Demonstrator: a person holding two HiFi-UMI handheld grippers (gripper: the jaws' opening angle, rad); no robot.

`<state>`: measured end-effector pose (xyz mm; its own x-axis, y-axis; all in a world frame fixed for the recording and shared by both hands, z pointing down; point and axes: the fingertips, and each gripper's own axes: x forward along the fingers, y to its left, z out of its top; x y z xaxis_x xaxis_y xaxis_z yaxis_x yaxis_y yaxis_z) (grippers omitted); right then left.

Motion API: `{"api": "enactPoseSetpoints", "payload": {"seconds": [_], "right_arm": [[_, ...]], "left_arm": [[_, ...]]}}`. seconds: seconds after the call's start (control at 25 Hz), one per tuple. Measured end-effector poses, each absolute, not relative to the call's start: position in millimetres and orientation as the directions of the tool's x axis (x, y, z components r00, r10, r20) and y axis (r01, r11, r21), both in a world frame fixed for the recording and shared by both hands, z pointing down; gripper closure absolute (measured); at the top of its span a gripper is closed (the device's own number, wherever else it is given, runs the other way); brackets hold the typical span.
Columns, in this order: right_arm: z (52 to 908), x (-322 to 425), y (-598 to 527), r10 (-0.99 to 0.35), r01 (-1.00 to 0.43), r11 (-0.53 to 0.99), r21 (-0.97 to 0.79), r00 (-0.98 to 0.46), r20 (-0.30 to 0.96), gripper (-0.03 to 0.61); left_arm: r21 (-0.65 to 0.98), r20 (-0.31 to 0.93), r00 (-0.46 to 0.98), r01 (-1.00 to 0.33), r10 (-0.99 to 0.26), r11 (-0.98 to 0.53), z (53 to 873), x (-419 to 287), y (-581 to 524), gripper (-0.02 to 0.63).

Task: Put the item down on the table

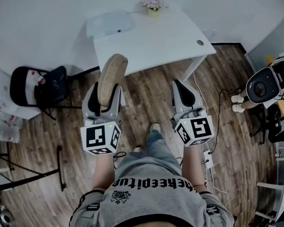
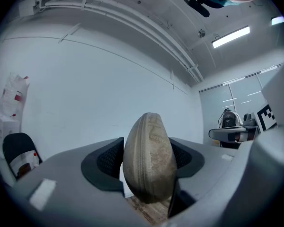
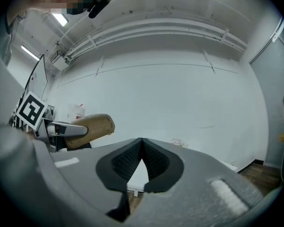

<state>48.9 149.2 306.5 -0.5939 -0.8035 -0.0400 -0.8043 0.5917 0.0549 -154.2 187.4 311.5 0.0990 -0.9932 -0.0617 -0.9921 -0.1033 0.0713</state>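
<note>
Our left gripper (image 1: 105,98) pinches a tan oval fabric case (image 1: 112,74) short of the white table (image 1: 170,41). Our right gripper (image 3: 141,142) has its jaws pressed together on nothing.

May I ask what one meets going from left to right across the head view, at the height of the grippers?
black chair → left gripper, shut on the tan case → right gripper, shut and empty → white round machine
</note>
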Motion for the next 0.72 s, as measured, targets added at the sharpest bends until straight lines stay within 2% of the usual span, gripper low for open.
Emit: {"api": "enactPoseSetpoints", "payload": {"seconds": [0.72], "right_arm": [[301.9, 60.7, 15.2, -0.750, -0.751, 0.659, 0.047, -0.660, -0.028, 0.578]], "left_arm": [[0.065, -0.049, 0.060, -0.996, -0.997, -0.063, 305.9, -128.5, 67.3, 0.330]]}}
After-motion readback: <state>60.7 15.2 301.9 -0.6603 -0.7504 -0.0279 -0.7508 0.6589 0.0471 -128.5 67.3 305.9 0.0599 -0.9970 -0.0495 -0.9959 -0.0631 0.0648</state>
